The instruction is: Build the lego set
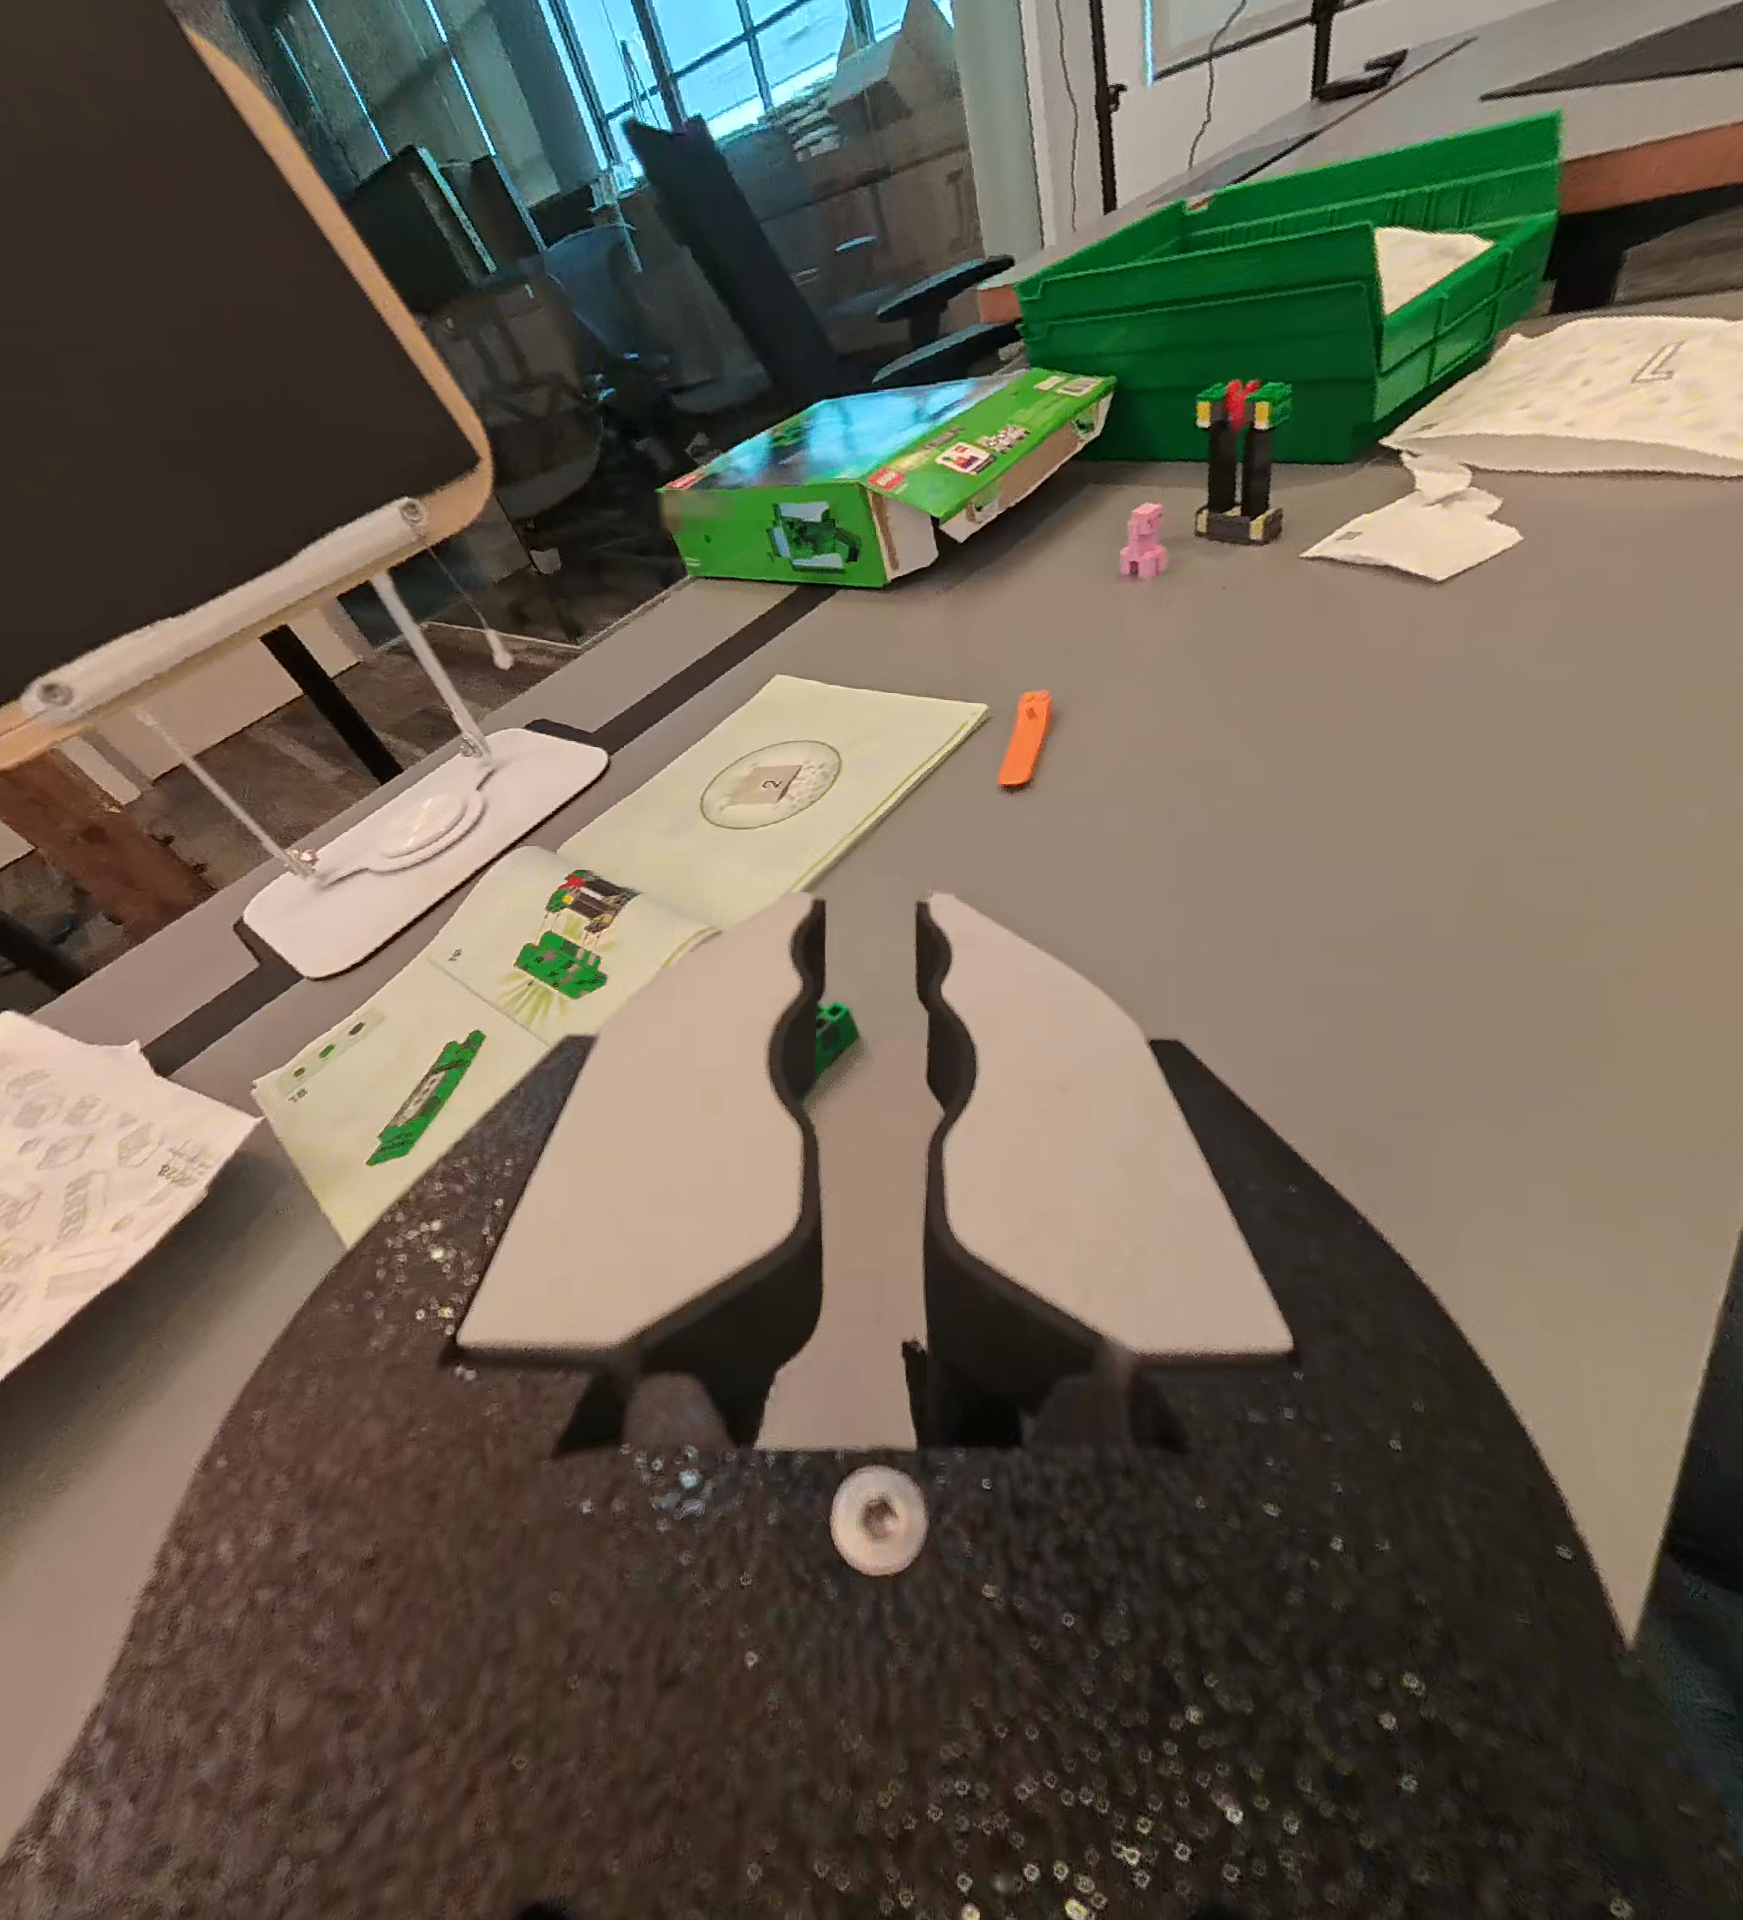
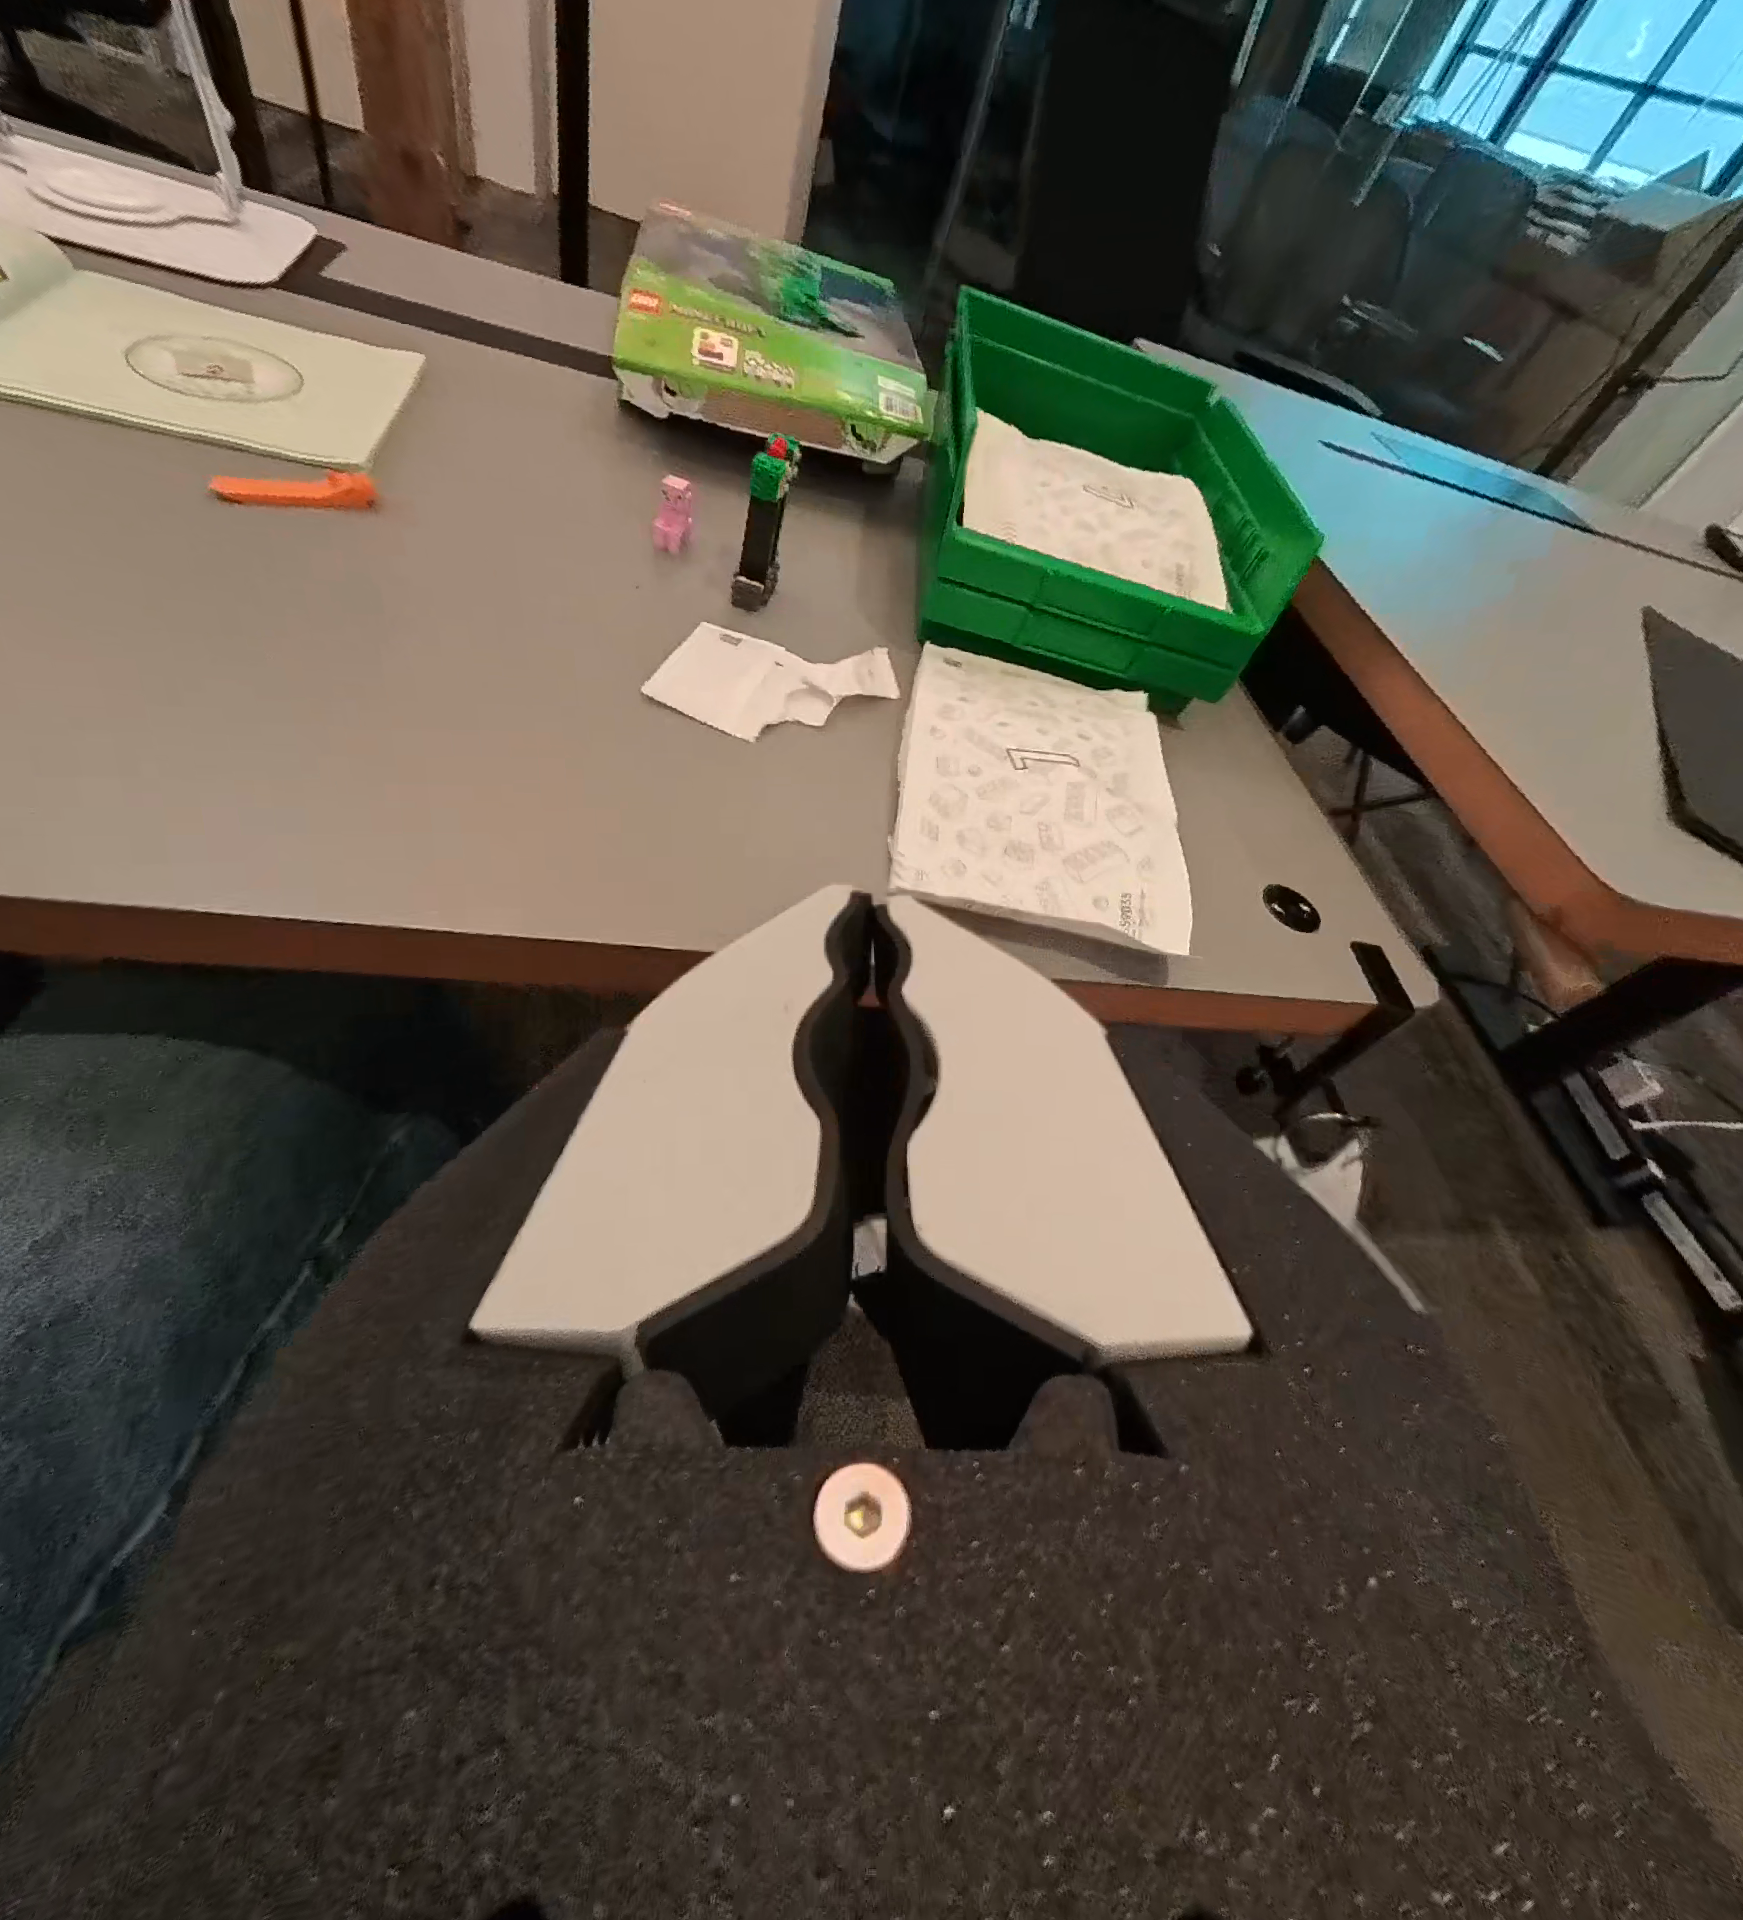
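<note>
The left gripper [image 1: 869,914] hung with its smooth grey fingers parted above a small green brick [image 1: 834,1034] on the matte grey table [image 1: 1366,831]; the right gripper [image 2: 872,909] was clenched on nothing. Far off, beside the blocky black-and-green tower [image 2: 761,530], ribbed green plastic bins [image 2: 1106,613] held a printed paper bag [image 2: 1095,509].

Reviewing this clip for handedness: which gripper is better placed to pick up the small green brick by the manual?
Left. The left gripper is open over the table with the green brick between its fingers. The right gripper is shut, back off the table edge.
</note>
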Demonstrator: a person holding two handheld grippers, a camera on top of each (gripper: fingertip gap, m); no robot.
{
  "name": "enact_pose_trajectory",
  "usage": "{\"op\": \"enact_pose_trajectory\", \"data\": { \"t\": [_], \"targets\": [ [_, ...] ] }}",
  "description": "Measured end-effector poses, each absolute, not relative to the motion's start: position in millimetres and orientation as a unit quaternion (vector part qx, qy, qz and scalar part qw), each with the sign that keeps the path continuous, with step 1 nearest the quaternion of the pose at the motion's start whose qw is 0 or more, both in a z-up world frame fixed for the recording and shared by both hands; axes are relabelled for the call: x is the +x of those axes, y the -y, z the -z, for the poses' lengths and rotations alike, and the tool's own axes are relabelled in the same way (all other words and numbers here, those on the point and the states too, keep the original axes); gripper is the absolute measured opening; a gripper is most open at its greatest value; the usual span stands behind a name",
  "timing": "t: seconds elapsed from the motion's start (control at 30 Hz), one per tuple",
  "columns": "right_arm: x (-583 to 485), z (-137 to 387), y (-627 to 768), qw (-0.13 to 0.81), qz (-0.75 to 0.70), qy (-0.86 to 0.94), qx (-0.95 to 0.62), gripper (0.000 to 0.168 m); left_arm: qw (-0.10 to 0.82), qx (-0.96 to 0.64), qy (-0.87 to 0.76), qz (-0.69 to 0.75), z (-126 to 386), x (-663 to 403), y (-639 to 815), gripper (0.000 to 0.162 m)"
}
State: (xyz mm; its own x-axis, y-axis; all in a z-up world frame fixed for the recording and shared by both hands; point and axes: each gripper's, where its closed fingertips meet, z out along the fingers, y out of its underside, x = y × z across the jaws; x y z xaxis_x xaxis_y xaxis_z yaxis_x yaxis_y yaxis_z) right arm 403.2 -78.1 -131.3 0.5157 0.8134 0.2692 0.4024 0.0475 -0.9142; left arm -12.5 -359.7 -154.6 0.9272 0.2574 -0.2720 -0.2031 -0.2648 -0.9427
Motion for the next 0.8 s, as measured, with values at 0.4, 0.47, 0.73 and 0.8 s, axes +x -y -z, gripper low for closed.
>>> {"op": "enact_pose_trajectory", "data": {
  "t": [0.4, 0.47, 0.73, 0.8],
  "targets": [
    [209, 134, 169, 0.500, -0.452, 0.539, -0.504, 0.000, 0.604, -0.771, 0.089, -0.181, 157, 25, 362, 0.009],
    [154, 127, 204, 0.464, -0.512, 0.549, -0.470, 0.000, 0.593, -0.777, 0.130, -0.167, 156, 28, 375, 0.011],
    [51, 149, 326, 0.346, -0.531, 0.683, -0.362, 0.000, 0.595, -0.730, 0.262, -0.208, 157, -6, 454, 0.015],
    [40, 155, 351, 0.331, -0.537, 0.700, -0.335, 0.000, 0.582, -0.734, 0.276, -0.216, 166, -12, 469, 0.015]
  ]
}}
